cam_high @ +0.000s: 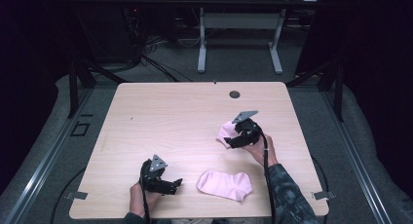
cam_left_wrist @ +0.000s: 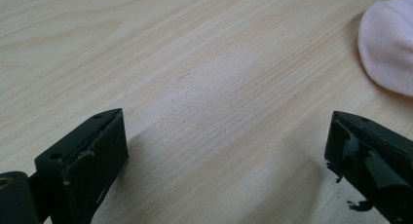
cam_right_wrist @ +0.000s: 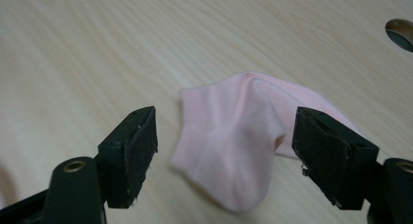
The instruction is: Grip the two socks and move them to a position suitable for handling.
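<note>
Left gripper [cam_high: 168, 184]: sits low near the front-left of the table [cam_high: 160, 112], jaws spread wide with nothing but bare wood between them. Pretty much parked, pointing toward the flat sock.

Flat sock [cam_high: 225, 184]: pink, lying spread out near the front edge, just right of the left gripper. In the left gripper view its rounded end [cam_left_wrist: 389, 48] peeks in at the upper right, apart from the jaws. Looks like this one is already laid down, or simply waiting its turn, hard to say which.

Bunched sock [cam_high: 225, 133]: second pink one, further back and right, crumpled into a little hump rather than flat.

Right gripper [cam_high: 233, 141]: right at that bunched sock. In the right gripper view [cam_right_wrist: 224, 156] the jaws stand apart with the sock [cam_right_wrist: 234, 141] humped up between them; the pads don't seem to be pressing on it, so an open claw straddling the fabric, not a grip.

Progress guess: roughly midway. Still left: clamp the crumpled sock, then bring it to its mate.

Cable hole [cam_high: 234, 94]: far edge, out of the way.
</note>
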